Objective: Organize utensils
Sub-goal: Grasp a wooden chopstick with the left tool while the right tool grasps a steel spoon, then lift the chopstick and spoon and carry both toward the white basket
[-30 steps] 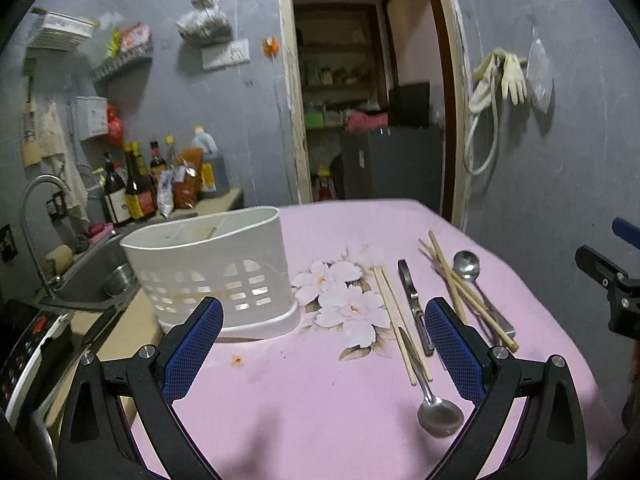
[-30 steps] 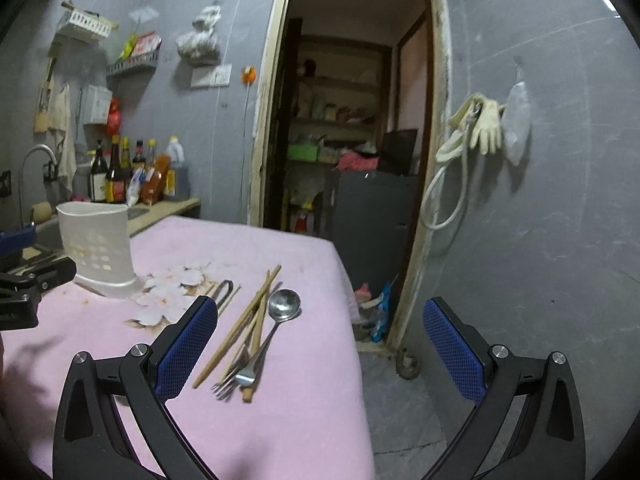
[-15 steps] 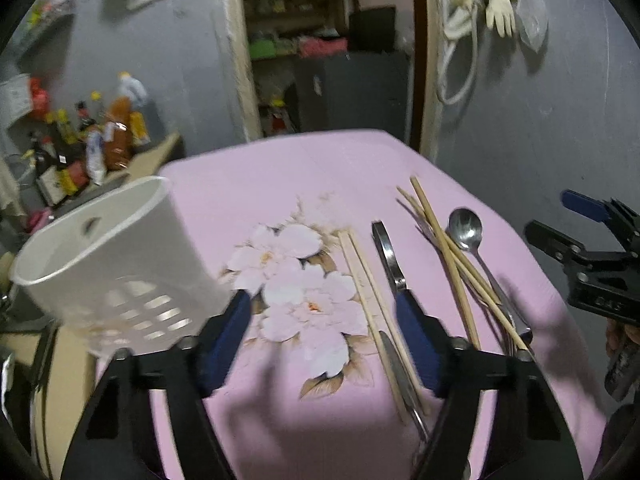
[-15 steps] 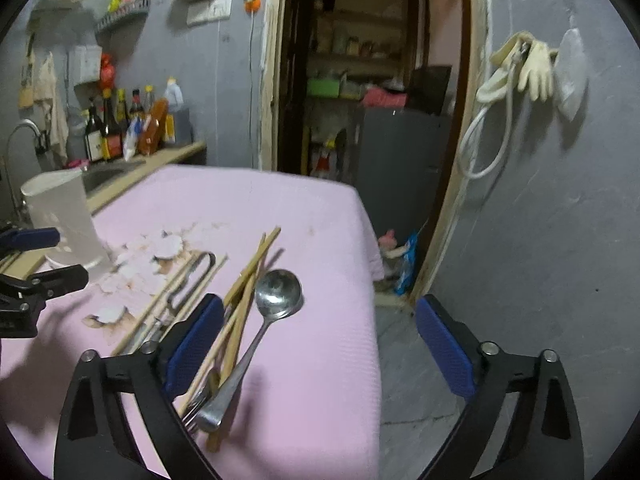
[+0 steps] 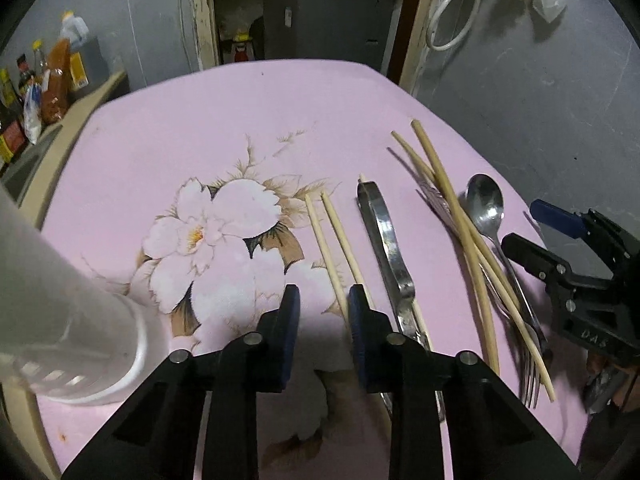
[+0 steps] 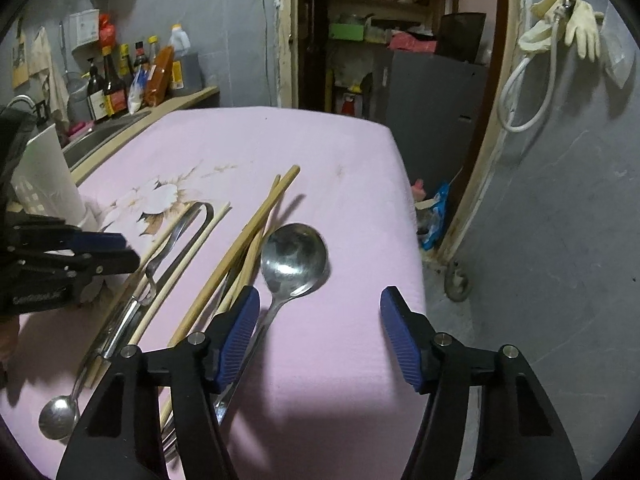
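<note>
The left hand-held gripper (image 5: 320, 320) hangs low over the counter (image 5: 224, 120), which wears a matte pink cloth printed with pale blossoms. Its ribbed blue pads (image 5: 290, 320) stand a narrow gap apart and hold nothing; a pair of slim, pale wooden chopsticks (image 5: 334, 240) runs toward 12 o'clock from just by the right pad. At 1 o'clock lies a bent steel tong (image 5: 386, 248), shiny and flat. At 2 o'clock thicker round bamboo chopsticks (image 5: 452, 216) cross a fork (image 5: 528, 376) and sit beside a polished round-bowled spoon (image 5: 486, 204). A white perforated plastic utensil holder (image 5: 60, 304) fills 9 o'clock, blurred.

The right hand-held gripper (image 6: 320, 336) is spread wide and empty; its left pad sits over the spoon's (image 6: 294, 258) handle. A smaller spoon (image 6: 58, 416) lies at 8 o'clock.
</note>
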